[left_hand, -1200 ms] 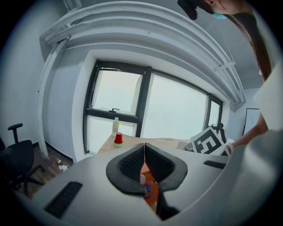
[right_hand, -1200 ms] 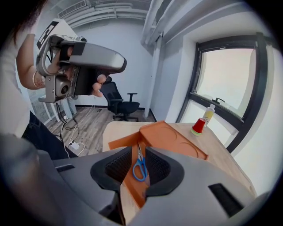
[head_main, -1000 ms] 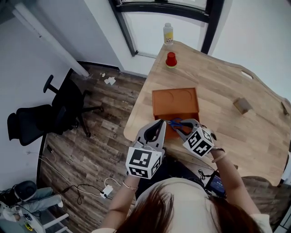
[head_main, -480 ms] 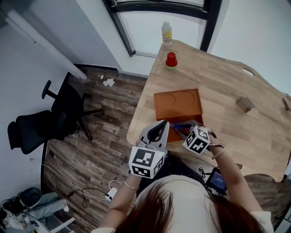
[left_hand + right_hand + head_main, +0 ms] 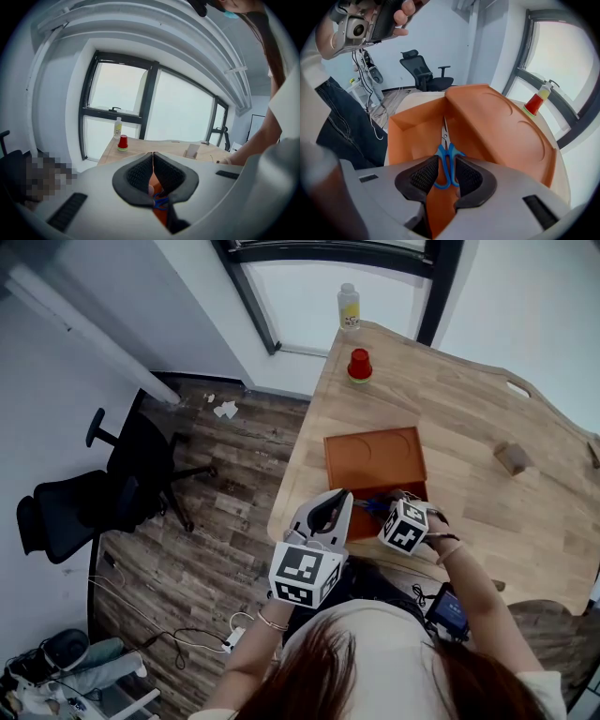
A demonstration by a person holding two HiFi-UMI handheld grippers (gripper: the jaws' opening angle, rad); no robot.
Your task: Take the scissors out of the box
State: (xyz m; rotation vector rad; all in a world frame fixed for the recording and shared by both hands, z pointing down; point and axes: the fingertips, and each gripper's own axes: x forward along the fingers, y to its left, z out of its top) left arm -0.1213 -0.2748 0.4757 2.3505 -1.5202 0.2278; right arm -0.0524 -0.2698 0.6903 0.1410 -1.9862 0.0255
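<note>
Count on the table [image 5: 487,418]: one orange box [image 5: 410,133] with its lid [image 5: 501,126] swung open, one pair of blue-handled scissors [image 5: 443,151], one red cup [image 5: 359,365], one bottle [image 5: 349,307], one wooden block [image 5: 512,457]. On the floor, one office chair [image 5: 89,493]. Two grippers in play.

The scissors lie flat inside the box, blades pointing toward the far wall, handles toward me.

The right gripper [image 5: 446,169] is pitched steeply down into the open box. Its jaws have just been opening and stand wide. I see the scissor handles between the pads [image 5: 423,177], but the pads are not pressing on them: released, no grasp.

The left gripper [image 5: 153,157] sits at the table's near edge, just left of the box, pointing almost level across the table toward the window. Its jaws are clenched tip to tip with nothing caught between them. A sliver of orange box and blue handle shows below the pads.
</note>
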